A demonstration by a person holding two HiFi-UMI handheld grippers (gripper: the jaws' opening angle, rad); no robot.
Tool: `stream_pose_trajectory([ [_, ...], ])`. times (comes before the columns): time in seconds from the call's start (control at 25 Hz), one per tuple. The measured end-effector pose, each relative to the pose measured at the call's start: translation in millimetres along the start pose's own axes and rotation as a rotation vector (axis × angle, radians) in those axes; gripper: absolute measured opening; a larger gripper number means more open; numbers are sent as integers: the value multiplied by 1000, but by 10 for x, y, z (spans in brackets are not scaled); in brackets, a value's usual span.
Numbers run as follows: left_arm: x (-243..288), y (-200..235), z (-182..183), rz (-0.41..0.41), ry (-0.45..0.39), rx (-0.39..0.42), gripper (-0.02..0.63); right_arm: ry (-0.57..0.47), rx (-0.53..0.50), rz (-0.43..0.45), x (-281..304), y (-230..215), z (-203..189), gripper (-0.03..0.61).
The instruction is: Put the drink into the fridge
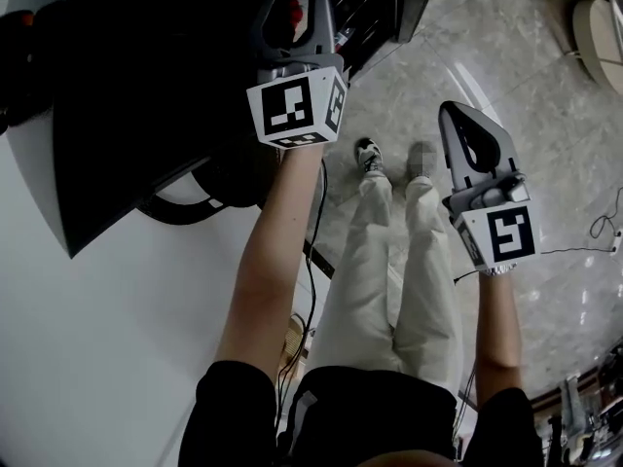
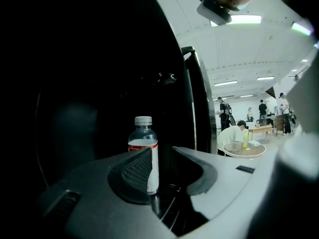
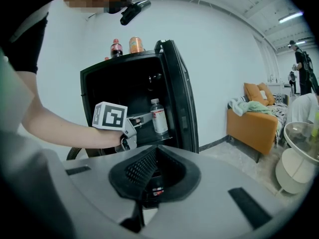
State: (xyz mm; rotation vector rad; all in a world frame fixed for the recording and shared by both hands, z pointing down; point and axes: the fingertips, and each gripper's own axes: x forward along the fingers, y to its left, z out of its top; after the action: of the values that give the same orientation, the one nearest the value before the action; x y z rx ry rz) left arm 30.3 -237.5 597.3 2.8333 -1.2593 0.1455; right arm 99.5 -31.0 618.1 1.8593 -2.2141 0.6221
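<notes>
At 12 o'clock in the head view, the left tool (image 1: 295,8) reaches into the dark fridge (image 1: 146,86); the right tool (image 1: 451,115) hangs at 3 o'clock over the floor (image 1: 526,66). Left gripper view: jaws partly apart, gripping nothing, with the drink bottle (image 2: 143,143) upright just beyond them. Right gripper view: jaws closed together, empty; the drink bottle (image 3: 158,116) stands inside the fridge at 12 o'clock, just beside the left tool's tips.
</notes>
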Motion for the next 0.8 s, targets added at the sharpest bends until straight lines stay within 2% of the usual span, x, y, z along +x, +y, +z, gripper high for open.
stream_pose_trajectory([
  [0.12,-207,-92,118,-18,-10,7,52,-69,-8,16,-21,97,168,14],
  [0.24,-398,-203,253,-39,-13,7,16,-90,-23,11,-85,105,263,14],
  [0.56,-957,-605,658,-60,-21,-65,9,-167,7,-2,-424,64,772,14],
  [0.8,-1436,-864,1111,-57,-23,-121,9,-197,-9,57,-654,283,1298,14],
])
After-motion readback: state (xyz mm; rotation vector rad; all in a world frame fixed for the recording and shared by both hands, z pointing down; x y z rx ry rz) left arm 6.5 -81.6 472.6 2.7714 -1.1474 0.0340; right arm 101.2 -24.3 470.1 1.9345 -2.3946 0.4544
